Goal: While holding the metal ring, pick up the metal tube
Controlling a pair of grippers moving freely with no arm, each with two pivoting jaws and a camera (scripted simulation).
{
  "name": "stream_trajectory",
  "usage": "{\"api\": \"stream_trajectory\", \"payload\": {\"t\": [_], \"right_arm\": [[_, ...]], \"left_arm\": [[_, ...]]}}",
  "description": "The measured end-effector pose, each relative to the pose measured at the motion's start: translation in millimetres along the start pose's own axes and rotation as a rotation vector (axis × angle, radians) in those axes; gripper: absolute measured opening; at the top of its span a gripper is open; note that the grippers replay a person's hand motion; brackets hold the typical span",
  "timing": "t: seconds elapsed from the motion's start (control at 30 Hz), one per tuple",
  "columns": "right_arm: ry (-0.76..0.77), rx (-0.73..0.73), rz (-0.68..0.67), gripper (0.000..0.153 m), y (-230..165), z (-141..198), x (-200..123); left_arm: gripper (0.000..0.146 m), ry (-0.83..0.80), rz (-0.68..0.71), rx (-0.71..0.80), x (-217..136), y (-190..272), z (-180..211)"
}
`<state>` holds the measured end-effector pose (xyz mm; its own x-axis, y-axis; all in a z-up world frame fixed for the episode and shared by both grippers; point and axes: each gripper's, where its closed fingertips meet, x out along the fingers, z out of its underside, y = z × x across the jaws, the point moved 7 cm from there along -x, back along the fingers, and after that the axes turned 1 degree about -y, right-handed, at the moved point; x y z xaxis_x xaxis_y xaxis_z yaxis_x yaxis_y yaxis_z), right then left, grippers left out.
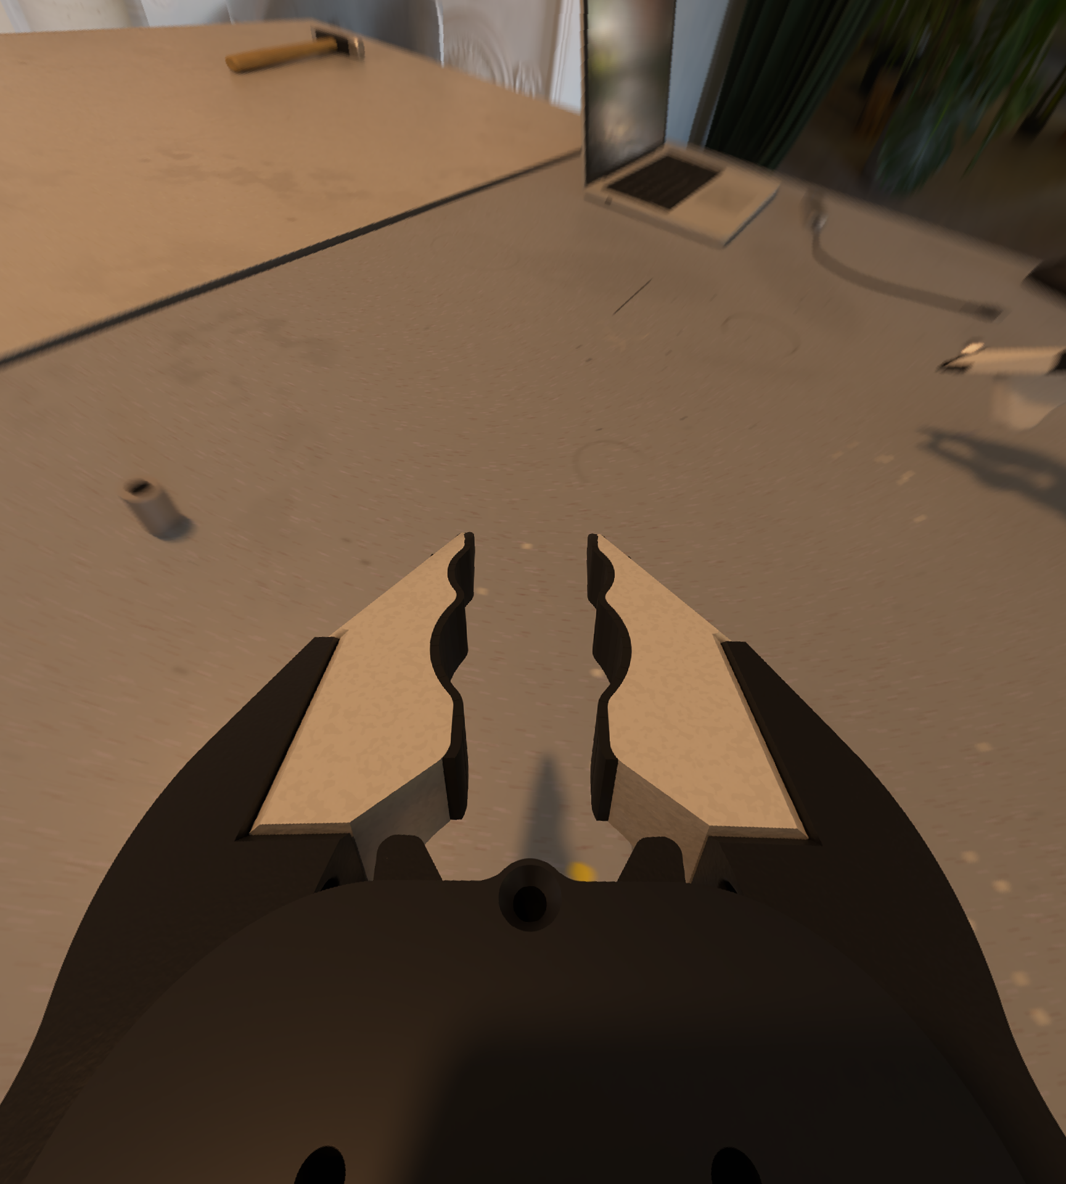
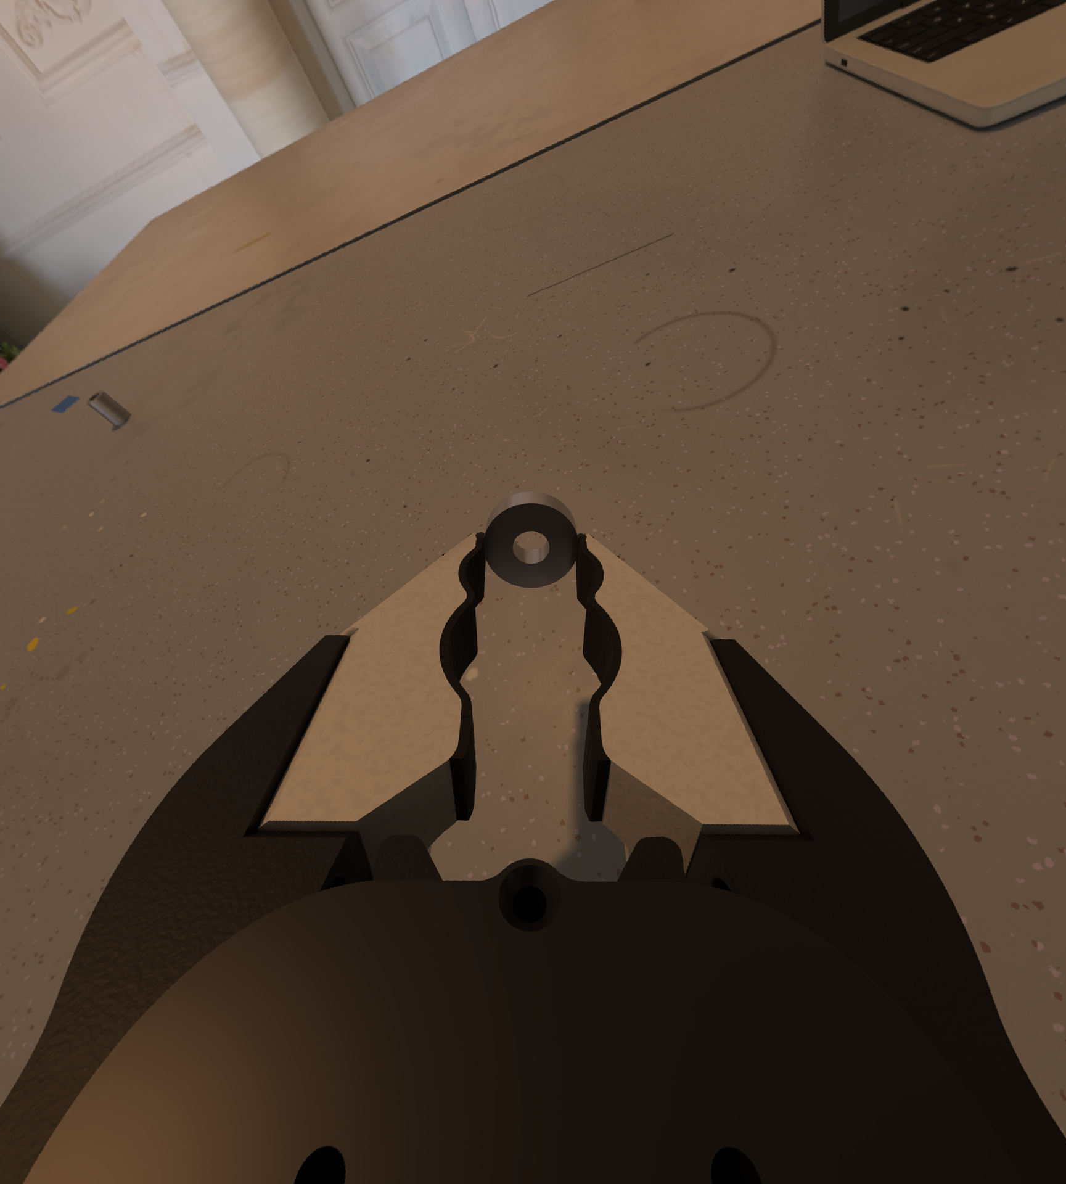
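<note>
The short grey metal tube [image 1: 152,507] lies on the table, ahead and well to the left of my left gripper [image 1: 530,544], which is open and empty above the table. The tube also shows far off at the left in the right wrist view [image 2: 108,408]. My right gripper [image 2: 530,544] is shut on the dark metal ring [image 2: 529,546], held at its fingertips above the table with the ring's hole facing the camera. The right gripper shows at the right edge of the left wrist view [image 1: 1030,378].
An open laptop [image 1: 677,186] sits at the back right and also shows in the right wrist view [image 2: 978,57]. A hammer [image 1: 293,52] lies on the far table section beyond a seam. A cable [image 1: 869,275] runs by the laptop. A small blue patch [image 2: 66,403] lies next to the tube.
</note>
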<state>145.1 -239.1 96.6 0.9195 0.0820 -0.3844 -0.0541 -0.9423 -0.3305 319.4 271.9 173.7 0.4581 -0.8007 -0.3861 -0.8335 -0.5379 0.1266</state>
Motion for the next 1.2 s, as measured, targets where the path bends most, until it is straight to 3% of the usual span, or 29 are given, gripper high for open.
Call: {"api": "stream_trajectory", "payload": {"t": [0.13,0.27,0.37,0.47,0.63,0.93,1.13,1.2], "right_arm": [[0.000,0.042,-0.019,0.028,3.2,0.8,-0.1],[-0.009,0.044,-0.029,0.028,1.9,1.5,1.4],[-0.017,0.037,-0.037,0.028,-0.1,2.3,2.2],[-0.022,0.034,-0.047,0.028,-1.9,3.4,2.8],[-0.034,0.019,-0.053,0.028,-2.2,6.1,1.5],[-0.065,0.049,-0.106,0.028,-7.1,10.3,7.8],[-0.057,0.015,-0.097,0.028,-11.4,9.4,6.2],[-0.050,0.026,-0.101,0.028,-10.8,8.8,4.9]], "left_arm": [[0.037,-0.268,-0.039,0.182,26.4,-57.7,-45.2],[0.043,-0.638,-0.068,0.226,79.8,-138.6,-63.6],[0.048,-0.884,-0.078,0.275,121.8,-187.3,-54.8],[0.050,-1.021,-0.027,0.294,152.7,-212.5,-35.7],[0.049,-1.201,0.022,0.304,173.9,-227.9,-9.3],[0.023,-1.177,0.034,0.485,178.1,-218.1,-7.5],[0.023,-1.193,-0.233,0.768,146.4,-208.0,-22.8],[0.023,-1.183,-0.410,0.930,126.5,-206.1,-43.3]]}}
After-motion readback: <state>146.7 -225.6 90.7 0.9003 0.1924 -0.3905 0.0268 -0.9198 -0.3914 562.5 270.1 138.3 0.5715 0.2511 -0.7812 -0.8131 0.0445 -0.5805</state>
